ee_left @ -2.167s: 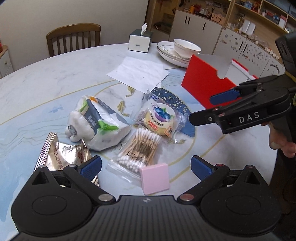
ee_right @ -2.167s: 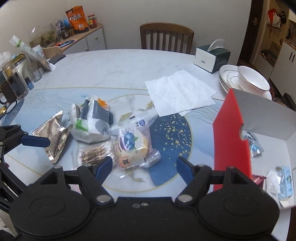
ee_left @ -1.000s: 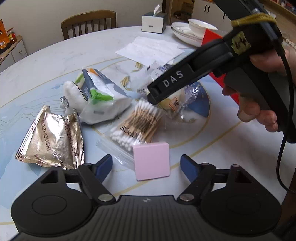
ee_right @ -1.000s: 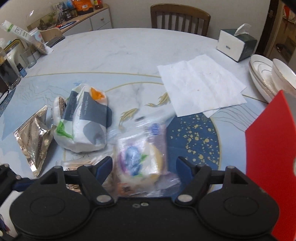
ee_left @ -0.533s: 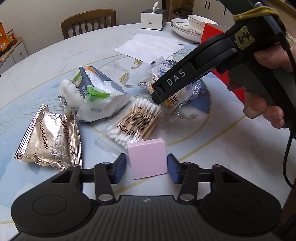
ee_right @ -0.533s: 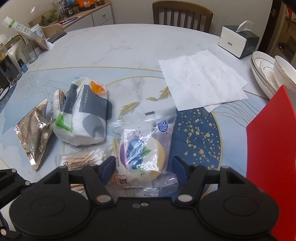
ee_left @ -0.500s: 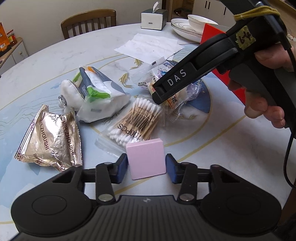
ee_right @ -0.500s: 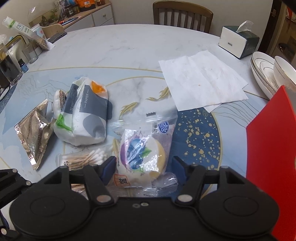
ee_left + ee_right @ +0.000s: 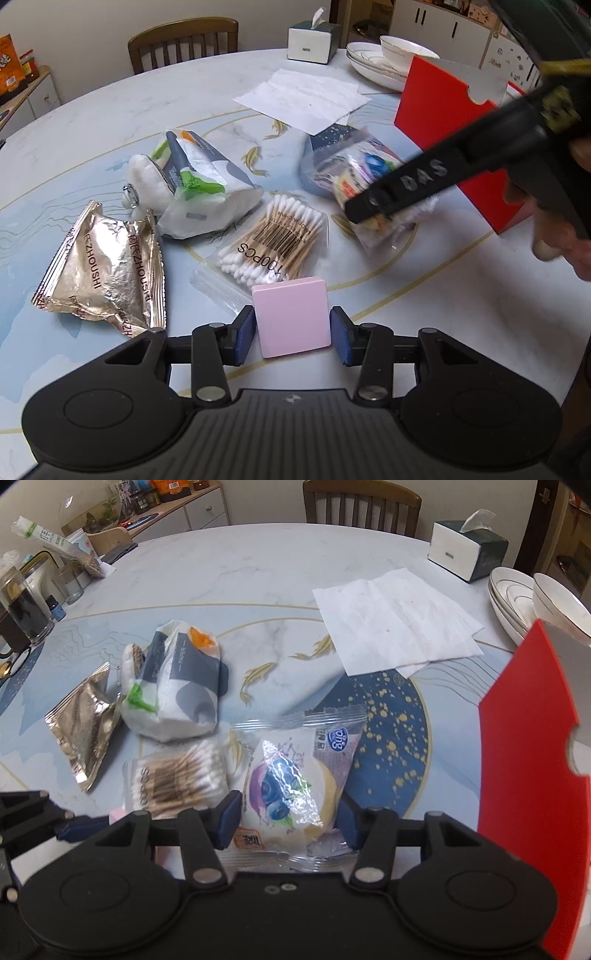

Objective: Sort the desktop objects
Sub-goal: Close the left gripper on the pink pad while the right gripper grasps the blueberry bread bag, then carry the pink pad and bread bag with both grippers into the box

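On the marble surface (image 9: pixel 110 110) near the front edge, left tool (image 9: pixel 291 334) closed on a pink square block (image 9: pixel 291 316), blue pads touching both its sides, block flat on the surface. Just behind the block, a clear bag of cotton swabs (image 9: pixel 273 236), its near edge touching or just under the block's far edge, cannot tell which. Left of the swabs, a crumpled gold foil packet (image 9: pixel 103 269). Behind both, a white, grey and green tissue pack (image 9: pixel 199 184) with a small white plush item against its left end.

Right tool (image 9: pixel 288 821) has just been closing its jaws and now grips a clear-wrapped blueberry pastry (image 9: pixel 291 786), pads pressed into both sides of the wrapper. In the left wrist view the pastry (image 9: pixel 362 181) is blurred under the black tool arm, beside the swabs and over the dark blue gold-speckled patch of the surface; whether it is lifted off the surface, cannot tell. A hand (image 9: pixel 565 243) holds that tool at the right edge.

Right of the pastry, an open red box (image 9: pixel 532 775) standing upright. Farther back, white paper sheets (image 9: pixel 399 616), a tissue box (image 9: pixel 465 550), stacked white plates and a bowl (image 9: pixel 532 598), a wooden chair (image 9: pixel 362 502)
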`<state>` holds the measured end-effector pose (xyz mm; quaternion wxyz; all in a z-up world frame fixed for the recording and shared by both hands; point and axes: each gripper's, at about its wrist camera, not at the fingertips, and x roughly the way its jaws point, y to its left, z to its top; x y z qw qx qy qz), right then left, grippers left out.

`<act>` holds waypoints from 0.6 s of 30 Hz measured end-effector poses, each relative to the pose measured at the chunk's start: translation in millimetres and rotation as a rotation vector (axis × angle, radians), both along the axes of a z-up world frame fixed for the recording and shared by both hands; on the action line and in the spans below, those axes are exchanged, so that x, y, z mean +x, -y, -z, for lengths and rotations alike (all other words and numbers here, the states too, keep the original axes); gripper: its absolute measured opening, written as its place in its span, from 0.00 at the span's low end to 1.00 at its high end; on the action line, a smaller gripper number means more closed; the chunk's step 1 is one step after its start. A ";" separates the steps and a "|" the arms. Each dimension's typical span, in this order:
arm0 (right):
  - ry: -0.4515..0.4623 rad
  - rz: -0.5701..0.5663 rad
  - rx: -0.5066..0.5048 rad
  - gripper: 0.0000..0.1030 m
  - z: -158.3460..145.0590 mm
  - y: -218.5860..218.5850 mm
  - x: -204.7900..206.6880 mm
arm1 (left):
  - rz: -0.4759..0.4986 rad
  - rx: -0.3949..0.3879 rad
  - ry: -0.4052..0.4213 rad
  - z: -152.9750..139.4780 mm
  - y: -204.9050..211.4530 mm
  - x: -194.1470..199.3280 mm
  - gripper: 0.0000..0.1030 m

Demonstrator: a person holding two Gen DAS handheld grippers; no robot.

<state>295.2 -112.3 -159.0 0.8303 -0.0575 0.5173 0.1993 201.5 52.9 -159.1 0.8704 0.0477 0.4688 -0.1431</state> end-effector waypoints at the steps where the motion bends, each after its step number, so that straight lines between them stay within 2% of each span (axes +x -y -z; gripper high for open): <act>1: 0.001 -0.001 0.001 0.51 -2.1 1.4 -3.0 | -0.003 -0.004 0.001 -1.2 -0.6 -0.6 0.42; 18: 0.018 0.013 0.067 0.51 -48.2 38.5 -42.4 | -0.009 -0.030 0.034 -37.7 7.9 -10.6 0.42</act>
